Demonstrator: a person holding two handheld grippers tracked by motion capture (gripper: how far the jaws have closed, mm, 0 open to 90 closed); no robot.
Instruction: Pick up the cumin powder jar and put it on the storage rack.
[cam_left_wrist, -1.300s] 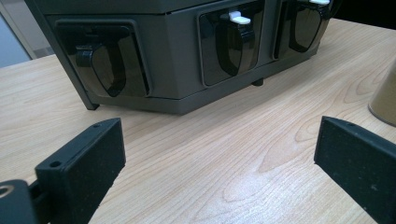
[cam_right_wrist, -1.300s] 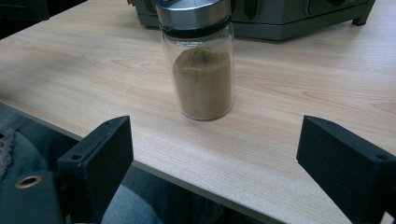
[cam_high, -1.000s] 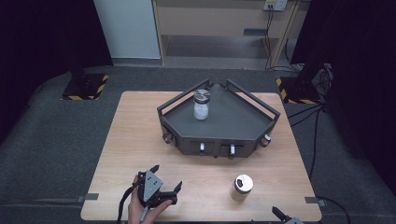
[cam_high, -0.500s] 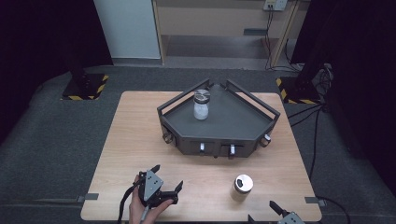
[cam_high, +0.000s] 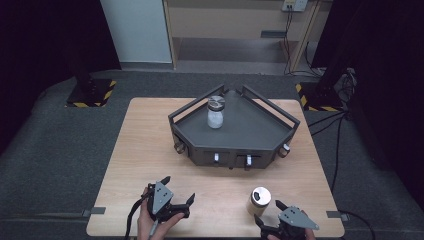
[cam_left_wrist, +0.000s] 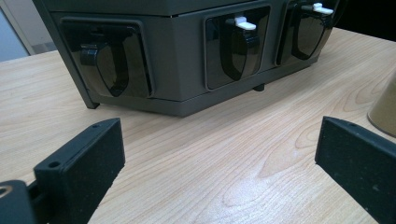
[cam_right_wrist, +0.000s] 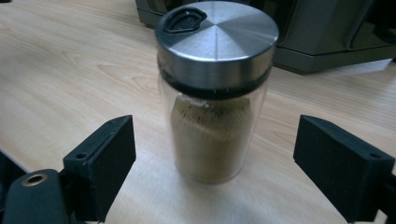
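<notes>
Step in hand, as judged: approach to grasp. Your right gripper (cam_high: 267, 218) sits at the table's near edge, about 5 o'clock from table centre, and lines up on the brown-spice jar (cam_right_wrist: 215, 93), which stands upright on the bare wood just beyond the fingertips, at 11 o'clock from the gripper in the high view. The jaws have just been closing somewhat, yet both pads stand apart from the glass, one on each side, so nothing is gripped. Next move calls for a short push forward until the jar body sits squarely between the pads, below the steel lid (cam_right_wrist: 217, 35), then a squeeze; likely destination is the dark corner rack (cam_high: 280, 125) at 12 o'clock. Your left gripper (cam_high: 177, 192) rests near 7 o'clock, jaws wide and empty, facing the rack's front. Count: two jars (the second, white-filled jar (cam_high: 215, 112), stands on the rack tray), one rack, two white hooks (cam_left_wrist: 243, 22) on its front, two grippers, one table (cam_high: 145, 145).
</notes>
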